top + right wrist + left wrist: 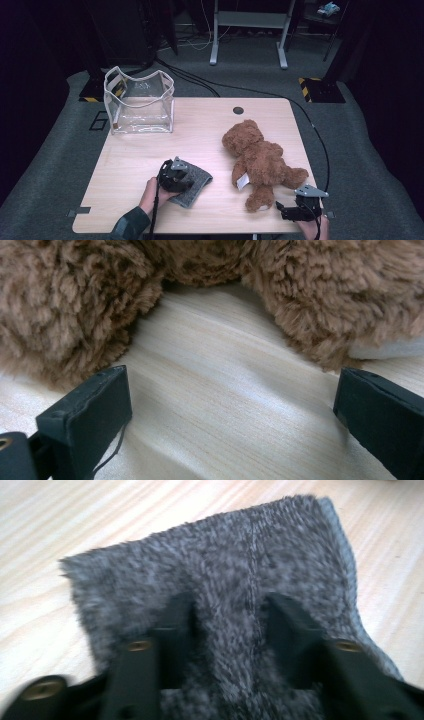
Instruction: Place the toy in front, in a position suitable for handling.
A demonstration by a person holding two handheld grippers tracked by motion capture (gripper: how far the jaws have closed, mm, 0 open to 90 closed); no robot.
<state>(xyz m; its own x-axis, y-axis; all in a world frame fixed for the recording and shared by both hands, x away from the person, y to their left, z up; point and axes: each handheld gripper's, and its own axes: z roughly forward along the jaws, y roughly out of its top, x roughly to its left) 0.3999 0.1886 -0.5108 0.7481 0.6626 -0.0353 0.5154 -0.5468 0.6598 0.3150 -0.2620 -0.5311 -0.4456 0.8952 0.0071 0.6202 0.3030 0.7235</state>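
- The grey cloth (194, 186) is lying flat on the near left part of the tabletop (210, 130), well apart from the clear bag and a short way left of the teddy bear.
- In the left gripper view, the grey cloth (215, 605) is being shown as a fuzzy knitted piece, spread over pale wood, with one edge running across the top of the picture.
- The left hand-held gripper (176, 176) is being pressed down onto the cloth, and a hand (150, 192) is being wrapped around its body.
- Its jaws are being held at a narrow gap, with their tips sunk into the pile and a ridge of cloth standing between them; a firm pinch cannot be told, as the picture is blurred.
- The teddy bear (260, 162) is being seen lying on the right half of the tabletop, head towards the far edge and legs towards the near edge.
- The right hand-held gripper (295, 212) is being held at the near right corner, just beside the bear's legs.
- Its jaws are being kept wide apart, with bare wood between them and brown fur (75, 305) just beyond the tips, untouched.
- The clear bag (140, 102) is standing upright and open at the far left corner.
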